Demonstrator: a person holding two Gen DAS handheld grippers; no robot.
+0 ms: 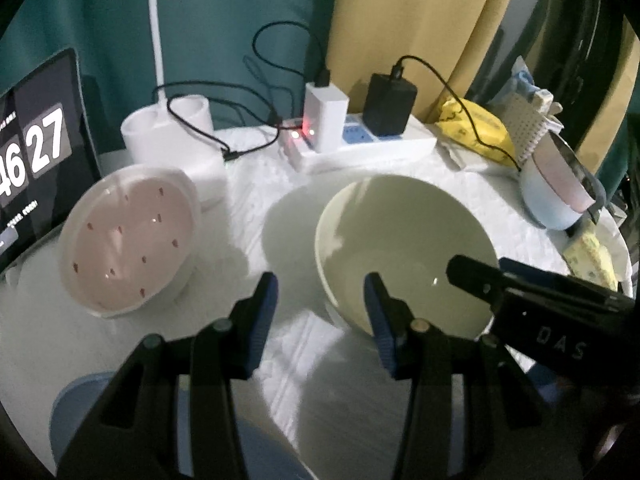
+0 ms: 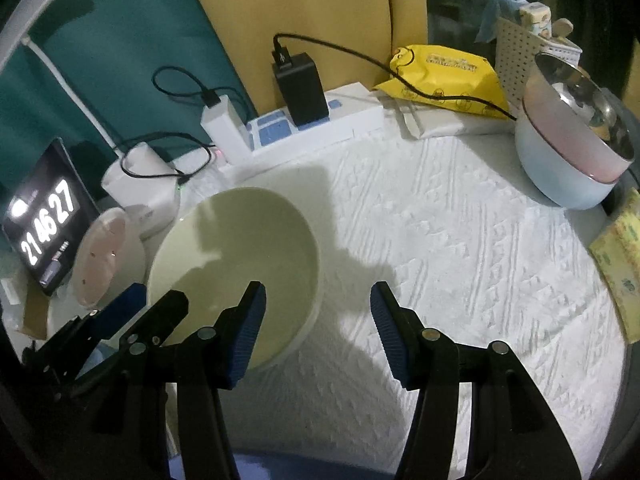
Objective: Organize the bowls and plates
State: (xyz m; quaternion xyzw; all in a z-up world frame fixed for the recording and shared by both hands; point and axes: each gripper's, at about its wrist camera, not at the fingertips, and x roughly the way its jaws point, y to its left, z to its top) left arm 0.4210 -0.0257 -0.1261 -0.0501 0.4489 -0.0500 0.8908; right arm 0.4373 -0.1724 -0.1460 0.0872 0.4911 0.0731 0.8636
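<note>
A pale green bowl (image 1: 404,248) sits upright on the white cloth; it also shows in the right wrist view (image 2: 240,256). My left gripper (image 1: 320,300) is open, its right finger over the bowl's near rim, its left finger outside. My right gripper (image 2: 318,308) is open, its left finger over the bowl's near right rim, its right finger over bare cloth. A pink plate with small red marks (image 1: 128,240) leans tilted at the left, also seen in the right wrist view (image 2: 100,256). A stack of blue, pink and steel bowls (image 2: 576,148) stands at the far right (image 1: 560,188).
A power strip with chargers and cables (image 1: 360,136) lies at the back. A tablet showing a clock (image 1: 36,176) stands at left by a white lamp base (image 1: 168,132). A yellow packet (image 2: 444,76) lies at back right. A blue object (image 1: 80,408) sits near the left edge.
</note>
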